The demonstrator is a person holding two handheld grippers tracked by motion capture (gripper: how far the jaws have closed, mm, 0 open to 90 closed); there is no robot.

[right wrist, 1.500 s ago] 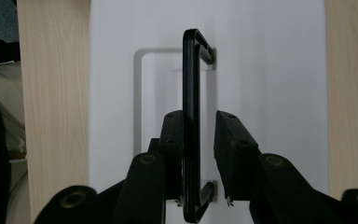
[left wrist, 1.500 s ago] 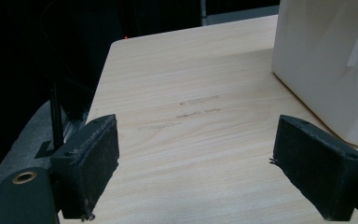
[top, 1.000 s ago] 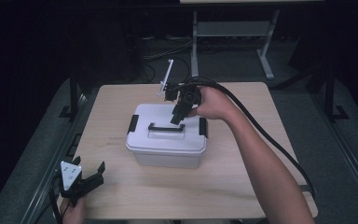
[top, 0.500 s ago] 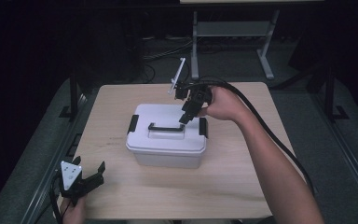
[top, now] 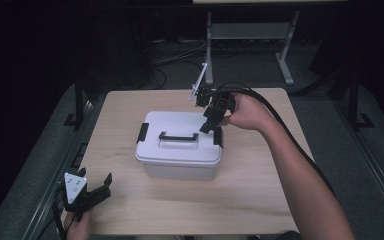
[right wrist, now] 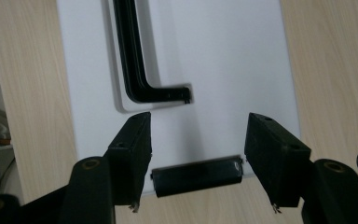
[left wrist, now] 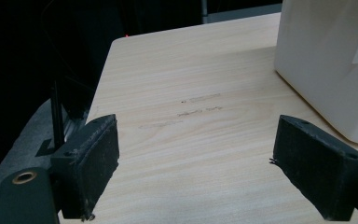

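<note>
Since a second ago the right gripper (top: 211,121) has slid from the handle (top: 178,136) toward the white box's (top: 180,150) right-end latch (right wrist: 196,175), its jaws opening and empty, so it should, probably, straddle that latch squarely before squeezing.

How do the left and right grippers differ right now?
The right gripper hangs over the right end of the white box, its jaws either side of the black latch, not pressing it; they have just been opening. The left gripper sits at the table's near left corner, its jaws around nothing. Both are open.
</note>
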